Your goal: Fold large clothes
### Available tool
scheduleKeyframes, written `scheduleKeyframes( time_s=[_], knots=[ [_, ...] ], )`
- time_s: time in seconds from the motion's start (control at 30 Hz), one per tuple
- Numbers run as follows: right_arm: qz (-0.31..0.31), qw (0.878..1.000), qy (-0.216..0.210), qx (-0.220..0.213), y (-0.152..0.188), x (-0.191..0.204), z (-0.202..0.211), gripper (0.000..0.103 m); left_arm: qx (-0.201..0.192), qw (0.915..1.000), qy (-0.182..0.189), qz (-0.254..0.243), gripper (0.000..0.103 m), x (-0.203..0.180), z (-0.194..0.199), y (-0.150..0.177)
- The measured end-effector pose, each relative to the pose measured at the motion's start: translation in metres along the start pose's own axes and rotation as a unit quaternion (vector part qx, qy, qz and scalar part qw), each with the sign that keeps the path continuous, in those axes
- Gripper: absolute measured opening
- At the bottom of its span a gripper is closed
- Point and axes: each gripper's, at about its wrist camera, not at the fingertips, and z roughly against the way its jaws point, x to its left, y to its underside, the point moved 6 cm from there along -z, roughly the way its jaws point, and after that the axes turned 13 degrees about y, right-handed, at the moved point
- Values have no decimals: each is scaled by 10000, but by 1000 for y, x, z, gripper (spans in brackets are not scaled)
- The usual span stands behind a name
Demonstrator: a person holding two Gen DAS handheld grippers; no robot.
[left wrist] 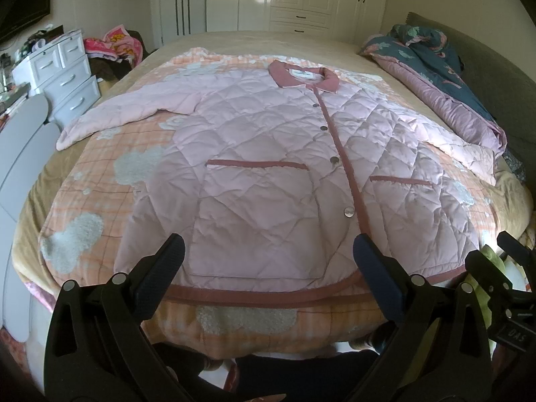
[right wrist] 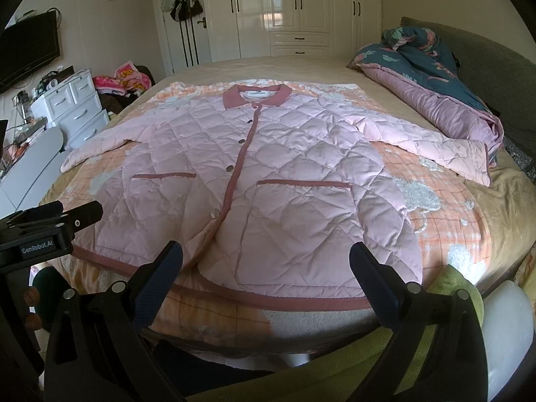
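The bed (left wrist: 234, 43) carries everything here, and its near edge is where trouble could start. A checked blanket (left wrist: 100, 174) covers most of the mattress and hangs slightly over that near edge; if a fold drags it, the whole layer could slide toward the floor.

On the blanket the pink quilted jacket (left wrist: 268, 154) lies face up and buttoned, collar toward the far edge, hem (left wrist: 268, 293) along the near edge. It is thick and puffy, so a folded panel would probably spring back open unless pressed flat. The left sleeve (left wrist: 110, 117) stretches toward the bed's left edge, while the right sleeve (right wrist: 445, 150) reaches toward the right edge, close to a bunched quilt (right wrist: 435, 77); a careless sweep there could catch the quilt (it sits near the cuff).

The left hand-held gripper (left wrist: 268, 258) hovers over the hem with its fingers spread wide, grasping nothing. The right hand-held gripper (right wrist: 266, 258) is likewise released and empty above the hem. Slippery fabric could escape a shallow pinch, and biting only the top layer would lift the front panel alone, twisting the fold.
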Motion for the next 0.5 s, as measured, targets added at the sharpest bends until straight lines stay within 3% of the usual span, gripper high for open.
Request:
scheduleKeyframes(
  time_s=[0.5],
  knots=[
    [14,10000,17,9,1,0,-3,99,2,10000,3,-5,94,-2,1,-1]
  ],
)
